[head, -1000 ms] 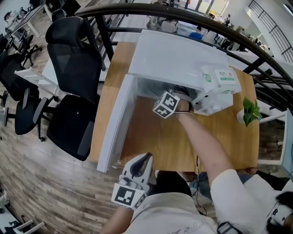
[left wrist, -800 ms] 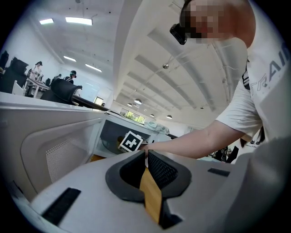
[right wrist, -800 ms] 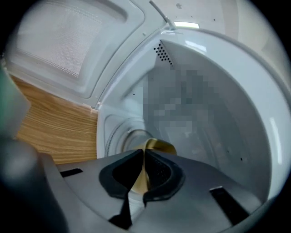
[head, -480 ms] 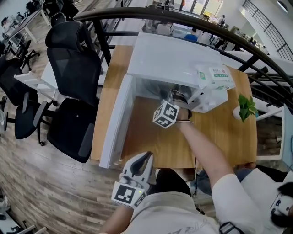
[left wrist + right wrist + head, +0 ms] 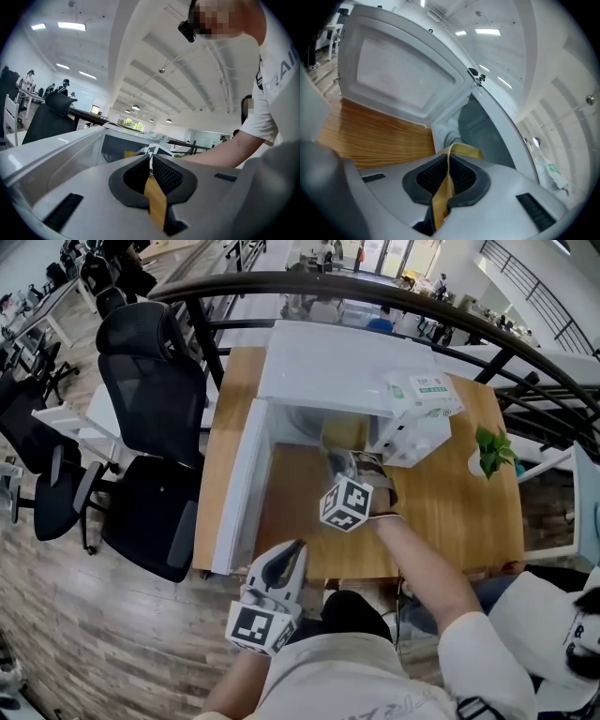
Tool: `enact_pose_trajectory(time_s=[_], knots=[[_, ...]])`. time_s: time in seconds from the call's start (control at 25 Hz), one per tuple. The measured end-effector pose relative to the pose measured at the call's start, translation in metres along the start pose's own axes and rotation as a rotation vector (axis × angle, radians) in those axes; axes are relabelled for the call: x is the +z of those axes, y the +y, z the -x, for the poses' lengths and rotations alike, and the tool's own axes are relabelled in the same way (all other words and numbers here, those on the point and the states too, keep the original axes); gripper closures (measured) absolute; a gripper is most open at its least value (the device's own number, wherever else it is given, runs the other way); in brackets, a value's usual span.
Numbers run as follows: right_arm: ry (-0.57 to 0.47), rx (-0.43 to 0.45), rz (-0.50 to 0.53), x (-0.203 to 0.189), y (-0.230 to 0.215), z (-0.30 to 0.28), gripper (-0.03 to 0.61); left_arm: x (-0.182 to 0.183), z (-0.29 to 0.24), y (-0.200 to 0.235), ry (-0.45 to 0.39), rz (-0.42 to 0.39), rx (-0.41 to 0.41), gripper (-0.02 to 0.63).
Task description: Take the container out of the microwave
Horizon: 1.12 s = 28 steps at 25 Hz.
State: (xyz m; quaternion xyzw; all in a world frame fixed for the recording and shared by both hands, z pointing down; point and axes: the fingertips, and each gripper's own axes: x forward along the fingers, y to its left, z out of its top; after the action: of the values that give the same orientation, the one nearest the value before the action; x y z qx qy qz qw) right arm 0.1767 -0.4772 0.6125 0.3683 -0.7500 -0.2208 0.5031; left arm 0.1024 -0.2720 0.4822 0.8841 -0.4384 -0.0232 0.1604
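The white microwave (image 5: 347,362) stands on the wooden table (image 5: 469,507) with its door (image 5: 242,484) swung open to the left. My right gripper (image 5: 341,463) is just in front of the opening, shut on the rim of a tan container (image 5: 344,432) that sits at the cavity mouth. In the right gripper view the container's thin yellow edge (image 5: 465,151) is pinched between the pads (image 5: 461,176), with the cavity (image 5: 483,136) behind it. My left gripper (image 5: 281,565) hangs at the table's near edge, shut and holding nothing; its closed jaws (image 5: 150,158) point at the open door (image 5: 56,150).
A green-and-white packet (image 5: 427,395) lies on the microwave's right end. A small potted plant (image 5: 492,451) stands at the table's right edge. Black office chairs (image 5: 150,371) are to the left, and a dark railing (image 5: 394,287) curves behind the table.
My right gripper has drawn back out of the microwave toward me, bringing the container with it to the opening. The left gripper has risen a little.
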Motion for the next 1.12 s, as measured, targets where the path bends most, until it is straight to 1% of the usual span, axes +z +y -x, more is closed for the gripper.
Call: enact_pose_trajectory(time_s=[0.2, 0.4, 0.56, 0.72, 1.0, 1.12], knots=[[-0.012, -0.026, -0.026, -0.002, 0.003, 0.046, 0.543, 0.005, 0.004, -0.001, 0.002, -0.022, -0.009, 0.566], [-0.003, -0.017, -0.057, -0.013, 0.021, 0.094, 0.543, 0.005, 0.006, -0.009, 0.005, -0.061, -0.033, 0.566], [0.028, -0.031, -0.071, -0.026, 0.034, 0.130, 0.543, 0.006, 0.008, -0.016, 0.007, -0.097, -0.065, 0.566], [0.066, -0.055, -0.093, -0.036, 0.045, 0.165, 0.543, 0.004, 0.012, -0.022, 0.022, -0.107, -0.095, 0.566], [0.118, -0.094, -0.160, -0.044, 0.051, 0.233, 0.543, -0.002, 0.012, -0.037, 0.070, -0.139, -0.154, 0.566], [0.132, -0.109, -0.187, -0.046, 0.050, 0.258, 0.543, -0.001, 0.012, -0.040, 0.081, -0.146, -0.160, 0.566]])
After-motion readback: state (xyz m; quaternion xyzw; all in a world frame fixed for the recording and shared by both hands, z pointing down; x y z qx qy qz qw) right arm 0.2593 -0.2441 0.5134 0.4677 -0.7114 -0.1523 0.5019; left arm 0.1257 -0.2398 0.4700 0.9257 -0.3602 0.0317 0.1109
